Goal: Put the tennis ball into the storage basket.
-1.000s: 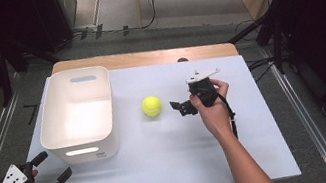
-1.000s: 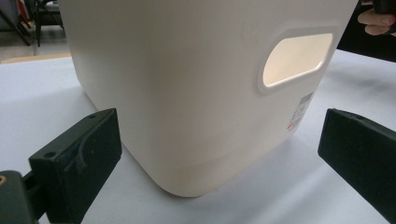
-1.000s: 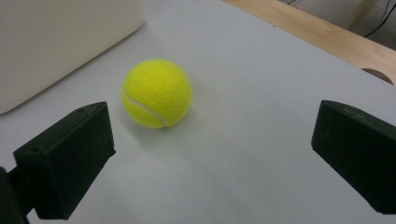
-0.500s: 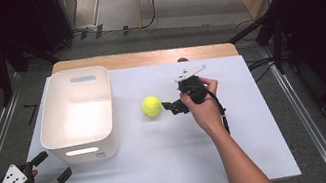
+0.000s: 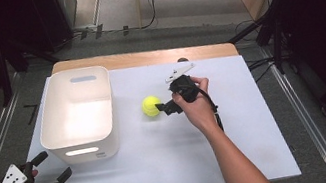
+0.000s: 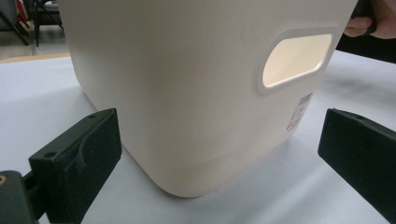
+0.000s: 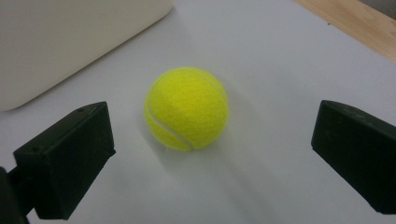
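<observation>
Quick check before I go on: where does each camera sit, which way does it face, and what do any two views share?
High view: above the person's side, looking forward and down on the table; both forearms, left tongs, right tongs.
Left gripper view: on the left tongs, low, facing the white bin; own jaws apart.
Right gripper view: on the right tongs, facing down at the tennis ball; jaws apart.
Shared: bin and ball also show from high.

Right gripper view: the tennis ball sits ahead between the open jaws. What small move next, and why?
Probably ease the right claw a little farther forward, then close. Its jaws stand wide open with the tennis ball lying on the table ahead of them, roughly centred but untouched. In the high view the right claw sits just beside the ball, so only a small advance seems needed.
</observation>
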`<act>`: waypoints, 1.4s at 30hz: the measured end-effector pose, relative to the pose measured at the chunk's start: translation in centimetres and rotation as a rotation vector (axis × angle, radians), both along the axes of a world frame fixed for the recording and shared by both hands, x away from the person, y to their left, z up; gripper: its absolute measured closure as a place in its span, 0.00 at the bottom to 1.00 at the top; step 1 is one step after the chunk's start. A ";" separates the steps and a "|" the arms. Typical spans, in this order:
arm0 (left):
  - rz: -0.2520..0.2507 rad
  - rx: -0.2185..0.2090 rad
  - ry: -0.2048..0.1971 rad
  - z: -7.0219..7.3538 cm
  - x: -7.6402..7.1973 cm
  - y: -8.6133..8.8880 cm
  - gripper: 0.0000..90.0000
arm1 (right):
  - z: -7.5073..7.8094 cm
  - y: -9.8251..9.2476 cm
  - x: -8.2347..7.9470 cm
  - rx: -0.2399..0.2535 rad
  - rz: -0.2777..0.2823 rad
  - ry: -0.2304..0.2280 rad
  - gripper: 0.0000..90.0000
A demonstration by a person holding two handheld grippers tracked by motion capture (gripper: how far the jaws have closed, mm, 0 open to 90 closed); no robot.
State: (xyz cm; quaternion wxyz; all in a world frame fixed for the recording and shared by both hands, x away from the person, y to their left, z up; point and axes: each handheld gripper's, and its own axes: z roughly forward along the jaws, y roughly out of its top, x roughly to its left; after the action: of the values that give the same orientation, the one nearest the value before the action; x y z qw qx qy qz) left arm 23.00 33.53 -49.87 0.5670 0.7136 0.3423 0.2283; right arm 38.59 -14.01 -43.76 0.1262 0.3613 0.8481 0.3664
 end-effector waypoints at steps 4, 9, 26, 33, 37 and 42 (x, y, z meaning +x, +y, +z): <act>-0.001 0.000 0.000 0.0 0.0 0.0 0.00 | -0.2 0.6 0.3 -0.013 0.018 0.006 0.00; -0.001 -0.001 0.001 0.0 0.0 0.0 0.00 | -0.4 1.5 0.9 -0.044 0.028 0.024 0.00; -0.001 -0.006 0.002 0.0 0.0 0.1 0.00 | -1.4 4.1 2.4 -0.113 0.062 0.090 0.00; -0.002 -0.009 0.002 0.0 0.1 0.1 0.00 | -1.9 4.6 2.9 -0.136 0.075 0.142 0.00; -0.003 -0.009 0.002 0.0 0.1 0.1 0.00 | -2.2 4.9 3.1 -0.149 0.075 0.174 0.00; -0.004 -0.008 0.001 0.0 0.1 0.1 0.00 | -2.8 5.1 3.4 -0.167 0.073 0.198 0.00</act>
State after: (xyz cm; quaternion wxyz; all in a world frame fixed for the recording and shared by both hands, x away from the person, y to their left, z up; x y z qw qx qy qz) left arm 23.07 33.59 -49.88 0.5702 0.7120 0.3422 0.2253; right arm 42.04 -8.86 -46.57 0.0583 0.3529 0.8965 0.2613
